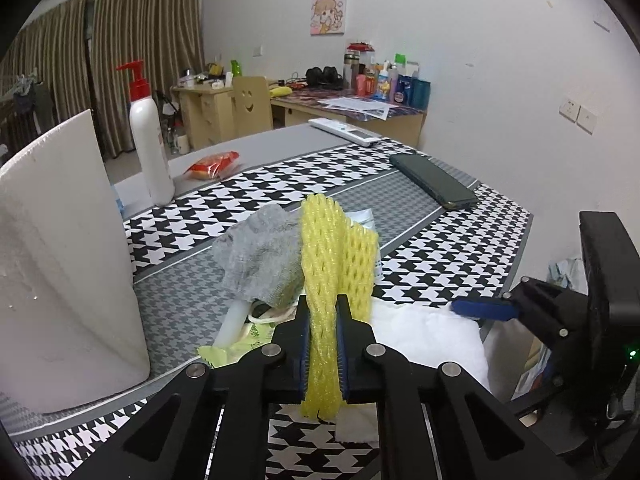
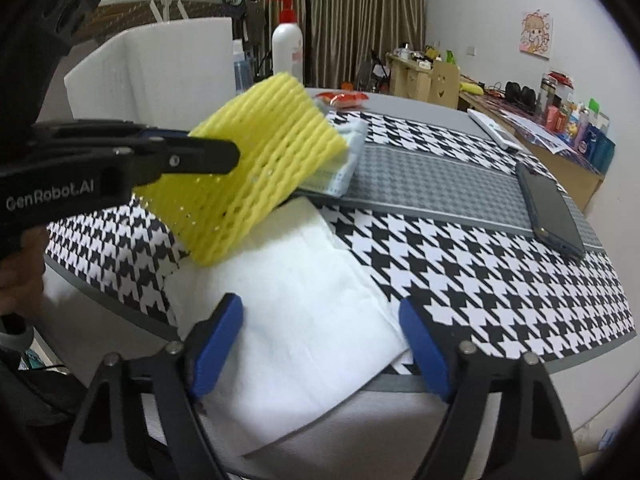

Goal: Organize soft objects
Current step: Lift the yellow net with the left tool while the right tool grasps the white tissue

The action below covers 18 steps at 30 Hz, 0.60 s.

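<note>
My left gripper [image 1: 323, 308] is shut on a yellow foam fruit net [image 1: 332, 264] and holds it above the table; the net also shows in the right wrist view [image 2: 256, 168], lifted over a white cloth [image 2: 304, 300]. A grey sock [image 1: 264, 260] lies crumpled just behind the net, over a pale green bag [image 1: 240, 344]. A folded light-blue cloth [image 2: 340, 160] lies beyond the net. My right gripper [image 2: 320, 340] is open and empty, its blue pads on either side of the white cloth's near edge. It appears at the right of the left wrist view [image 1: 484, 308].
A white foam box [image 1: 68, 260] stands at the left. A white pump bottle [image 1: 148, 136], a red snack packet [image 1: 214, 164], a white remote [image 1: 344, 131] and a dark phone [image 1: 432, 182] lie on the houndstooth table [image 2: 480, 280]. A cluttered desk [image 1: 360, 104] stands behind.
</note>
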Each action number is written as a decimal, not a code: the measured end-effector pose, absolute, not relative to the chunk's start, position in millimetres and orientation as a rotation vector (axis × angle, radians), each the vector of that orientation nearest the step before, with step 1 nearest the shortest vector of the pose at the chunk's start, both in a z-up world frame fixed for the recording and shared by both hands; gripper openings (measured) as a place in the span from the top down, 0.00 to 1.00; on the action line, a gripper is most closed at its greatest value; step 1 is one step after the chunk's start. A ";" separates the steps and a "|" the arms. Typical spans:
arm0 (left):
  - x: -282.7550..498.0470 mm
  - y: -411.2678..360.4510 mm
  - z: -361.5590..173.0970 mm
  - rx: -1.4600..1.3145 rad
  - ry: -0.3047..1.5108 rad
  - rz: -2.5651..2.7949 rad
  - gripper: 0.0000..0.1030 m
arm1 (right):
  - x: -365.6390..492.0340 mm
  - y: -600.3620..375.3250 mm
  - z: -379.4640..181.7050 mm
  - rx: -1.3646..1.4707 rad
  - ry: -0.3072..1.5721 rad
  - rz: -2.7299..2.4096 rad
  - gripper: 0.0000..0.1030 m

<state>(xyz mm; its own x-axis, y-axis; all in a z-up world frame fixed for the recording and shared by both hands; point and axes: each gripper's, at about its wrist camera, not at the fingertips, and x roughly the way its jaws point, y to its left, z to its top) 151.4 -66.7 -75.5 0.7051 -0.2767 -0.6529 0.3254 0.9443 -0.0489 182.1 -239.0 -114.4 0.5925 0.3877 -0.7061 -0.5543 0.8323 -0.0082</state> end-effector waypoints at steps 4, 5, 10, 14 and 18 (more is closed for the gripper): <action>147.2 -63.0 -69.1 0.060 0.691 -0.336 0.89 | 180.1 -235.7 -113.8 -0.251 0.759 0.581 0.39; 145.7 -61.7 -67.7 0.058 0.684 -0.334 0.89 | 179.4 -235.5 -113.4 -0.255 0.759 0.586 0.42; 136.8 -53.2 -58.9 0.040 0.652 -0.326 0.89 | 179.7 -237.4 -111.3 -0.244 0.769 0.576 0.82; 128.6 -46.9 -48.5 0.032 0.615 -0.323 0.89 | 181.1 -238.7 -108.6 -0.234 0.770 0.573 0.89; 121.7 -40.7 -38.8 0.019 0.586 -0.309 0.89 | 178.2 -241.8 -100.0 -0.226 0.744 0.573 0.89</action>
